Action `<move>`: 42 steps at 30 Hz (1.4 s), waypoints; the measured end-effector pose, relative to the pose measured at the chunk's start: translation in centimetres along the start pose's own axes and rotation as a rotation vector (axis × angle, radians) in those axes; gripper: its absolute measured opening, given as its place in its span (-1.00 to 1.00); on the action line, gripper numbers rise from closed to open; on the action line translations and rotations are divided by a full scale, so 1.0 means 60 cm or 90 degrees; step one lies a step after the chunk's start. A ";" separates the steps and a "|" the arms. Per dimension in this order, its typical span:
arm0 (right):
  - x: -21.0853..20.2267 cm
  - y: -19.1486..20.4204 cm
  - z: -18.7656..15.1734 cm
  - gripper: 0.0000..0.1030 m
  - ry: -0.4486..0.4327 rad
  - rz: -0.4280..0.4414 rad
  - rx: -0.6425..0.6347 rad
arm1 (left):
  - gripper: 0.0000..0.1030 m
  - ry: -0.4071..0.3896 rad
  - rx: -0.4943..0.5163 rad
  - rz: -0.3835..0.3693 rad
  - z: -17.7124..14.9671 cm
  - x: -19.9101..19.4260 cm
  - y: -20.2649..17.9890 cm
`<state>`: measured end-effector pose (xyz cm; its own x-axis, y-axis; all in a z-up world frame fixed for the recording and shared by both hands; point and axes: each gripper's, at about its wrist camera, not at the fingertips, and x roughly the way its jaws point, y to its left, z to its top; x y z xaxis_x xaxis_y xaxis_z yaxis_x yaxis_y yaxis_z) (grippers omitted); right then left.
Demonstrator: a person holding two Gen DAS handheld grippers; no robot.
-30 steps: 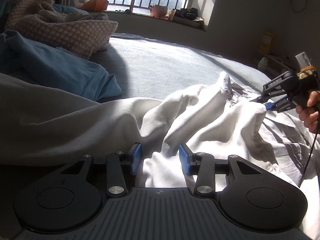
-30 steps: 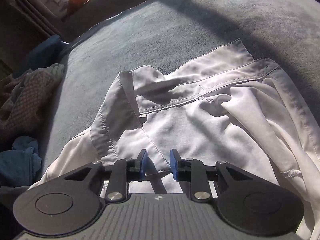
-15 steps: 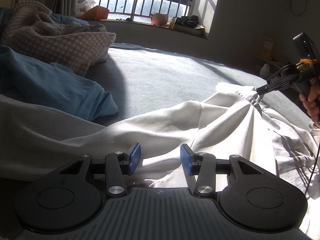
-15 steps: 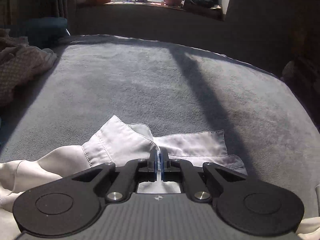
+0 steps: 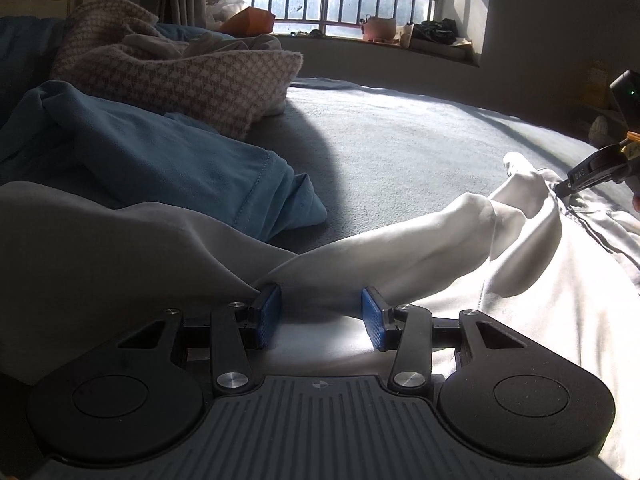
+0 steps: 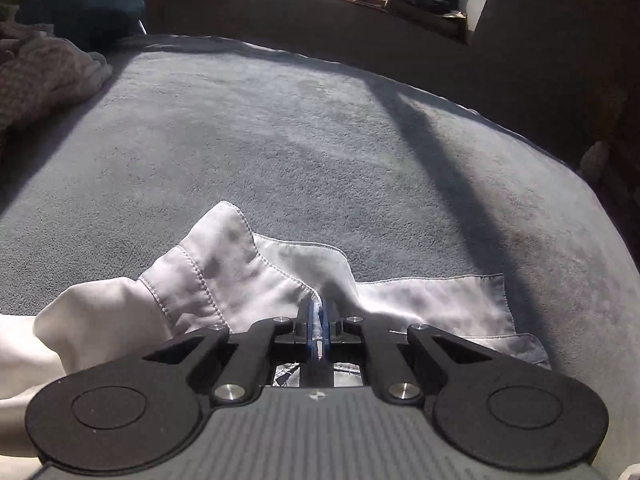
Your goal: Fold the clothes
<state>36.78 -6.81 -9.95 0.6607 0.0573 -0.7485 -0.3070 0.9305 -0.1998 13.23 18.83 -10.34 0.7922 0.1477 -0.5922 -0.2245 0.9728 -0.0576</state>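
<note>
Where the right tool [image 6: 317, 322] has its blue pads pressed together, a thin ridge of the white garment [image 6: 248, 280] is pinched between them, just behind a stitched edge that stands up in a small peak. From that pinch the cloth spreads to both sides: a double-stitched flap rises to the left, and a flatter hemmed panel lies to the right on the grey bed cover [image 6: 320, 140]. In the left wrist view the same tool [image 5: 570, 189] shows at the far right edge, its tip buried in the bunched cloth.

The left tool [image 5: 319, 318] stands wide, its blue pads well apart, with a fold of the garment [image 5: 400, 256] lying between and just ahead of them; neither pad visibly presses the cloth. The fabric is smooth, thin and white, bright in the sun and grey where shadow falls across its near left part. It stretches in a long rumpled band from the left tool up and rightward toward the right tool, so its long axis runs diagonally across the bed.

Beyond it lie a blue garment [image 5: 168, 160] and a houndstooth cloth [image 5: 192, 76], piled at the left.
</note>
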 end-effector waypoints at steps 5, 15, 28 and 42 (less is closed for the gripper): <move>-0.046 -0.085 -0.020 -0.30 -0.013 0.075 0.157 | -0.14 -0.001 0.006 0.013 0.000 -0.003 0.000; -0.151 -0.250 -0.076 -0.20 -0.037 0.224 0.446 | -0.12 -0.020 0.010 0.035 0.013 -0.045 0.006; -0.439 -0.315 -0.235 -0.20 -0.067 0.296 0.408 | 0.02 -0.017 0.034 -0.040 0.008 -0.213 0.008; -0.538 -0.364 -0.725 -0.08 0.178 0.147 0.774 | 0.05 0.255 -0.045 -0.177 -0.159 -0.340 0.064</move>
<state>-7.65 -44.74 -8.93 0.4642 0.3220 -0.8251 0.5272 0.6482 0.5495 -9.19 17.87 -6.13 0.5500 -0.2097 -0.8084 -0.0847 0.9490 -0.3038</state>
